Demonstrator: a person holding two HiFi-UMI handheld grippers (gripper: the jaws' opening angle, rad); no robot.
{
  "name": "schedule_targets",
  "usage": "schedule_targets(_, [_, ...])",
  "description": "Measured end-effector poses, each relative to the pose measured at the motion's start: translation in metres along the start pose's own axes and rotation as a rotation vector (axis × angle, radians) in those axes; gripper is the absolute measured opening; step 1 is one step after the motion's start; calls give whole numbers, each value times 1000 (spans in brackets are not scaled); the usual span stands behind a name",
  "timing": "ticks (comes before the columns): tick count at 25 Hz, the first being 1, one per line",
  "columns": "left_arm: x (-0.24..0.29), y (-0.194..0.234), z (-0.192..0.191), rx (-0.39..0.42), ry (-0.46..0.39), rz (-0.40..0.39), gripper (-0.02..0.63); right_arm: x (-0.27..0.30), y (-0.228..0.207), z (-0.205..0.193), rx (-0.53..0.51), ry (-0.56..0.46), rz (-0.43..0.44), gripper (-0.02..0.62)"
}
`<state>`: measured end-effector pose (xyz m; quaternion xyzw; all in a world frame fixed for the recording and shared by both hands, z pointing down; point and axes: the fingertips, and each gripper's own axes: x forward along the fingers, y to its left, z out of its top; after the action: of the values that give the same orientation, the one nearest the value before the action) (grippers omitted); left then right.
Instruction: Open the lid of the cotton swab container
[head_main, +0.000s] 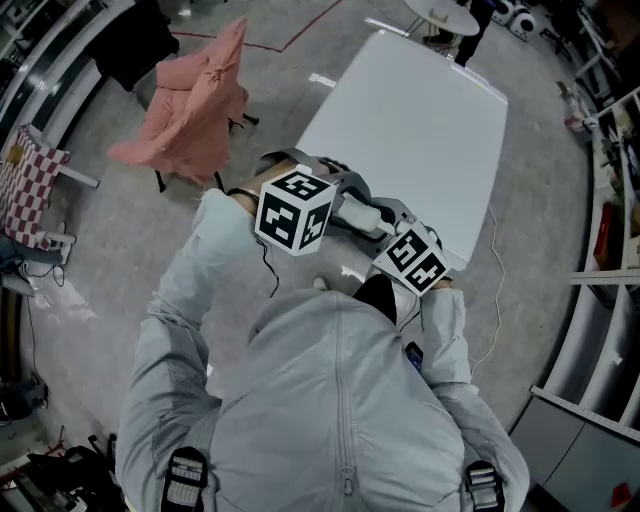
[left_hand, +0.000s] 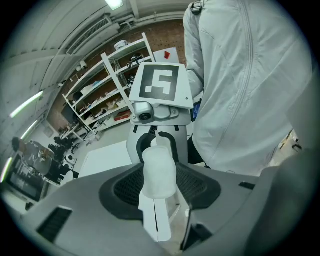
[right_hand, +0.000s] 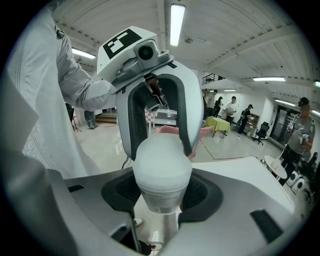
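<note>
we hold the cotton swab container in the air by the near edge of the white table, close to our chest, its labelled body clamped in the right gripper. the left gripper faces it with jaws wide, astride the frosted domed lid but not visibly pressing on it. to do this well, we judge we should close squarely on the lid alone, keep the right grip firm, and pull straight along the container's length, not sideways.
</note>
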<state>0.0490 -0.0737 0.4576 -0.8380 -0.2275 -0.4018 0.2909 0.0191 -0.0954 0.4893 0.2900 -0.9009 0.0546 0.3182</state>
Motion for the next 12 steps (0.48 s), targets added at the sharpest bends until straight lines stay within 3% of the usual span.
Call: schedule_targets(12, [-8,-8,1,-33,-3,-36,204,-3,10,8,10,-68,17,229])
